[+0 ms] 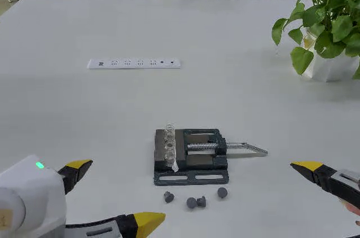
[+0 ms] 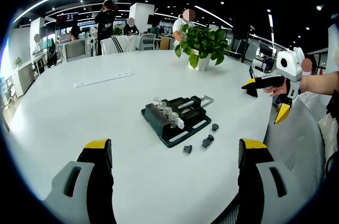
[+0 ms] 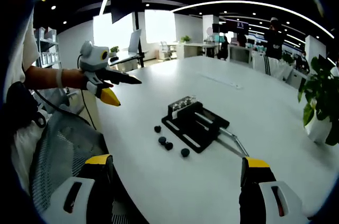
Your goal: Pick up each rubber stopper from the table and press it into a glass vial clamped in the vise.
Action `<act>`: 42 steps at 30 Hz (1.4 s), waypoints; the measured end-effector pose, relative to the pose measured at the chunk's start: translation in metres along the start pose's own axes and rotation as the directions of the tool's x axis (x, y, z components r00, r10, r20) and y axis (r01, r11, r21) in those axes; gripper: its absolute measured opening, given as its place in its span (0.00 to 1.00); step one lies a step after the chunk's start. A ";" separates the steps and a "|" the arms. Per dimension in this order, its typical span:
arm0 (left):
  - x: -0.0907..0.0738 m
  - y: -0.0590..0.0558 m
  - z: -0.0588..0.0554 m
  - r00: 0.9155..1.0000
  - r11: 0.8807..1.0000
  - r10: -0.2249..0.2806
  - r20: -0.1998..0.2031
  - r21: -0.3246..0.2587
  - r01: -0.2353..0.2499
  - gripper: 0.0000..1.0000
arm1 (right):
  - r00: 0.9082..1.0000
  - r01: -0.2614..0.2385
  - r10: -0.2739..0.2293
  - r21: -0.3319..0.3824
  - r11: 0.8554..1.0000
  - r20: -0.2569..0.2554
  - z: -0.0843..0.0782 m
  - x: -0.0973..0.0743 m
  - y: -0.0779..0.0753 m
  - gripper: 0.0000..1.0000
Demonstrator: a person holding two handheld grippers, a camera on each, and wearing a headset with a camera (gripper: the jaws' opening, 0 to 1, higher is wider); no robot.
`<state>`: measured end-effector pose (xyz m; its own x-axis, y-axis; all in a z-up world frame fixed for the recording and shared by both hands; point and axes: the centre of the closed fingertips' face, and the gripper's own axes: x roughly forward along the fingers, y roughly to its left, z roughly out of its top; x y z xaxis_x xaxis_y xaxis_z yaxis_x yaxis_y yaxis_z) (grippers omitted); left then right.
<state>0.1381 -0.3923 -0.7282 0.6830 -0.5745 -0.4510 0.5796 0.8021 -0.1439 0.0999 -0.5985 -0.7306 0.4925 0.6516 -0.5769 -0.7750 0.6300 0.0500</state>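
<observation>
Four stoppers [image 1: 169,197]: small, round, dark grey, loose on the white desk [image 1: 236,80], just near of the vise [image 1: 194,162]. The middle two sit close together. One dark vise, mid-desk, screw handle pointing right. Clear glass vials [image 1: 169,145] stand upright in a row at its left end; at least three, exact count unclear. Left claw [image 1: 113,191]: wide, empty, near left. Right claw [image 3: 177,161]: wide, empty, near right. One white power strip [image 1: 134,63], far. One potted plant [image 1: 329,24], far right.

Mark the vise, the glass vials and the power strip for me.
vise [image 1: 198,162], head view, middle of its dark body.
glass vials [image 1: 169,146], head view, on the middle vial of the row.
power strip [image 1: 134,63], head view, centre of its top face.
</observation>
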 end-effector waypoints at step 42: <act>-0.010 -0.007 -0.005 1.000 1.000 0.013 -0.008 0.012 -0.013 0.99 | 0.963 -0.153 0.105 -0.180 0.972 -0.250 -0.010 0.011 -0.023 0.88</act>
<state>0.1247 -0.3917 -0.7270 0.6871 -0.5625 -0.4599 0.5758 0.8076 -0.1274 0.1194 -0.6097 -0.7460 0.2939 0.5878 -0.7537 -0.8995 0.4367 -0.0102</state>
